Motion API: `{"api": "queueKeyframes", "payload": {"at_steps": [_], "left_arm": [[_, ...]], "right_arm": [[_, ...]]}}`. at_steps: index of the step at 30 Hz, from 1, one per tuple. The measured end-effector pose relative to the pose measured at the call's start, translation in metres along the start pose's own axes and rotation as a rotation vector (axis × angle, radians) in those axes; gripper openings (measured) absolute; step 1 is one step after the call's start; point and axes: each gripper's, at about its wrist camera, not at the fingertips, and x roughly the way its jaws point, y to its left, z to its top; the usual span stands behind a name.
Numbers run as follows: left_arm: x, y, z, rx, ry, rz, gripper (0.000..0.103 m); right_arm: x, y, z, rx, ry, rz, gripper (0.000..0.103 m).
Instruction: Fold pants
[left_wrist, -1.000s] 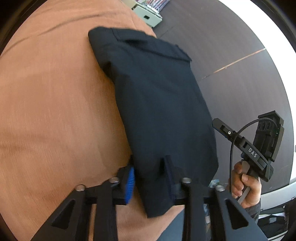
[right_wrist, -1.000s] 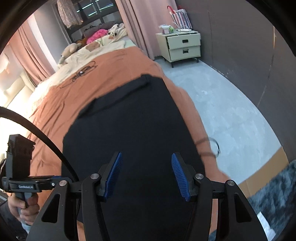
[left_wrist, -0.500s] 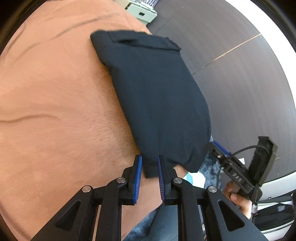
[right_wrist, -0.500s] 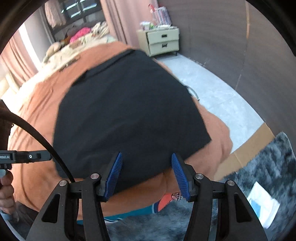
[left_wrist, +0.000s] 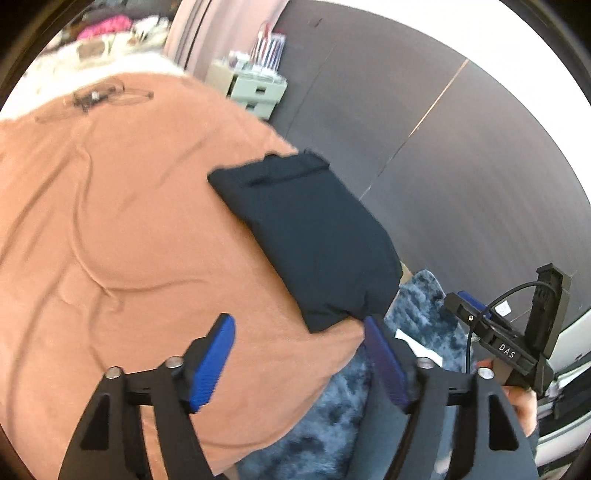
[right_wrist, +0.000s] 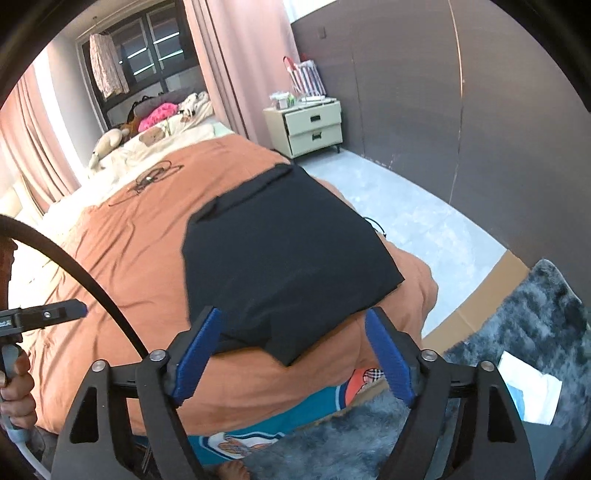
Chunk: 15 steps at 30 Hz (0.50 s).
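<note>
Pants (right_wrist: 284, 254), black and already folded into a compact rectangle, lie flat on the orange bedspread (left_wrist: 122, 229) near the foot corner of the bed, with the waistband on the far side and one loose corner of fabric pointing toward the bed edge. From the left wrist camera the same dark bundle (left_wrist: 314, 243) sits at the right border of the bedspread, close to where the cover drops down to the floor. Beyond the bed a gray shaggy rug (right_wrist: 535, 321) covers part of the floor (a white paper lies on it), and a pale nightstand (right_wrist: 308, 125) with two drawers stands against the dark wall. On the far part of the bed some plush toys and a pink item rest on a cream cover. The left gripper (left_wrist: 299, 354) hangs above the bedspread just in front of the near edge of the pants; its blue pads (left_wrist: 212, 363) are wide apart and nothing is between them. The right gripper (right_wrist: 291, 354) is also spread wide, its two fingers standing on both sides of the near edge of the pants without touching the cloth, so it holds nothing.
</note>
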Motion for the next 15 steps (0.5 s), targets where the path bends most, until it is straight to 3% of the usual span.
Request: {"api": "queueKeyframes", "payload": {"at_steps": [2, 5, 7, 10, 11, 15], "left_arm": [[0.014, -0.011, 0.019, 0.018, -0.026, 0.002, 0.079], [-0.011, -0.013, 0.015, 0.037, -0.064, 0.013, 0.085], [-0.023, -0.012, 0.012, 0.05, -0.085, 0.015, 0.091], [-0.048, -0.013, 0.006, 0.077, -0.122, 0.035, 0.096], [-0.056, -0.013, 0.003, 0.082, -0.135, 0.042, 0.098], [-0.091, -0.013, -0.008, 0.1, -0.19, 0.067, 0.103]], "right_arm": [[-0.013, 0.009, -0.003, -0.002, -0.009, -0.006, 0.083], [-0.036, 0.022, -0.007, -0.008, -0.023, -0.003, 0.085], [-0.049, 0.03, -0.009, -0.003, -0.035, 0.001, 0.092], [-0.061, 0.045, -0.027, -0.007, -0.059, 0.004, 0.1], [-0.063, 0.047, -0.049, -0.01, -0.067, 0.005, 0.101], [-0.073, 0.063, -0.066, -0.042, -0.094, 0.008, 0.103]]}}
